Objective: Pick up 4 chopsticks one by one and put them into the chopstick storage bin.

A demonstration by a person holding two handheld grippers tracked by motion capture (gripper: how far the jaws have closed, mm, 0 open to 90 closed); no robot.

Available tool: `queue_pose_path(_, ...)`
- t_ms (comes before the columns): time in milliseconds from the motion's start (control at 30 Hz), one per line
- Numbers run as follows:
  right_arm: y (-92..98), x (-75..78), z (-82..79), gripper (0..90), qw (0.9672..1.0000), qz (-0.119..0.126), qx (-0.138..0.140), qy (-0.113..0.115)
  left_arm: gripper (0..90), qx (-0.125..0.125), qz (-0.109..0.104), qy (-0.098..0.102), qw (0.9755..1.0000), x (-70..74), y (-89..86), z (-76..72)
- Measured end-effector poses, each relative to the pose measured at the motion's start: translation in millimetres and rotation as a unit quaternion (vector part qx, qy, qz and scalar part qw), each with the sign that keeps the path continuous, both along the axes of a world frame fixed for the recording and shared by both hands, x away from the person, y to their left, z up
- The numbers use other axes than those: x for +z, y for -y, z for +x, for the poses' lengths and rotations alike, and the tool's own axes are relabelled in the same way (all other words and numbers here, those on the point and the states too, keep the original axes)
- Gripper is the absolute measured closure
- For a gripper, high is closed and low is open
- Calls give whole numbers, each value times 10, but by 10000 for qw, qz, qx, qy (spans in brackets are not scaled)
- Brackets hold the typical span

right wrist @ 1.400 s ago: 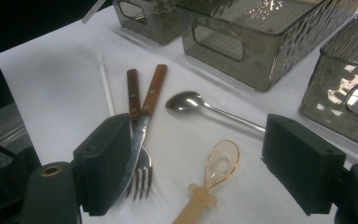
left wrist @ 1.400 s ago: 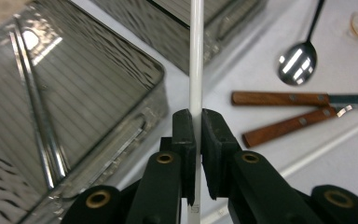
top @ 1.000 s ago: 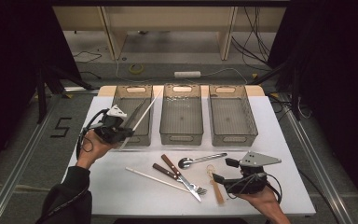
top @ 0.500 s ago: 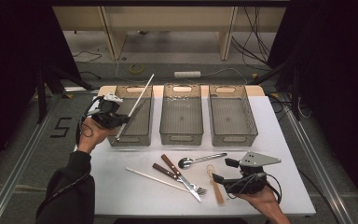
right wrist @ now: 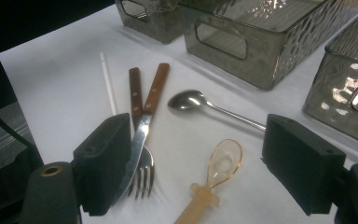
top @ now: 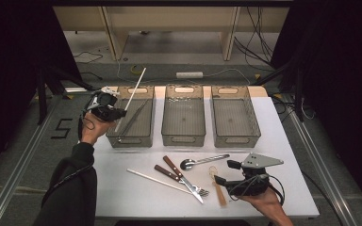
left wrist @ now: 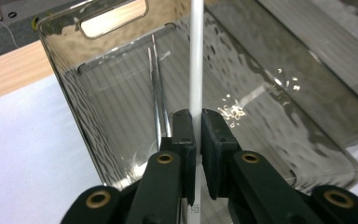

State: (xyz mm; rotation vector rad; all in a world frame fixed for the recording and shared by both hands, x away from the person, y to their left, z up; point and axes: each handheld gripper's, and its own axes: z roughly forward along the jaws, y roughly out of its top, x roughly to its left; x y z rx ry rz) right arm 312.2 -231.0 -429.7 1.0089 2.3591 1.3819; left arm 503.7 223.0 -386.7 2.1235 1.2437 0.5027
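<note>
My left gripper [top: 118,113] hovers at the left rim of the left clear bin [top: 143,136], shut on a white chopstick [top: 134,92] that slants up and away over the bin. The left gripper view has the jaws pressed on that chopstick [left wrist: 196,65] above the bin [left wrist: 270,116], where a pair of metal chopsticks [left wrist: 158,98] lies. My right gripper [top: 225,173] rests open near the front right of the table. Ahead of its wide jaws [right wrist: 205,158] lie a fork [right wrist: 142,172], a knife [right wrist: 144,126], a metal spoon [right wrist: 191,101] and an amber plastic spoon [right wrist: 223,161].
Two more clear bins, middle [top: 184,139] and right [top: 238,139], stand in a row behind the cutlery. A second white chopstick [top: 151,178] lies on the white table [top: 122,197] left of the knife. Cables and shelving sit beyond the far edge.
My left hand has moved away from me along the left bin's side, carrying the white chopstick, whose tip now reaches past the bin's far end. The right gripper has not moved.
</note>
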Motion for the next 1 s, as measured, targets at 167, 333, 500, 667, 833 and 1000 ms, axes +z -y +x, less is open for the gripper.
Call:
queue_pose_path(167, -2, -2, 1, 250, 10000, 6, 0, -9, 838, 56, 38, -65, 10000, -105, 10, 11)
queue_pose_path(333, -4, -3, -1, 250, 10000, -13, 18, -13, 838, 119, 76, -104, 9998, -206, 10, 18)
queue_pose_path(500, -6, -6, 0, 250, 10000, -16, 24, -16, 837, 111, 160, -199, 9996, -284, 17, 27)
queue_pose_path(667, -11, -9, -1, 250, 10000, -24, 31, -15, 833, 126, 206, -310, 9992, -327, 29, 42)
queue_pose_path(833, -13, -14, 2, 251, 10000, -27, 45, -27, 788, 178, 203, -329, 9991, -355, 35, 53)
queue_pose_path(1000, -11, -12, 1, 251, 10000, -25, 47, -28, 602, 148, -51, -236, 9996, -268, 29, -11)
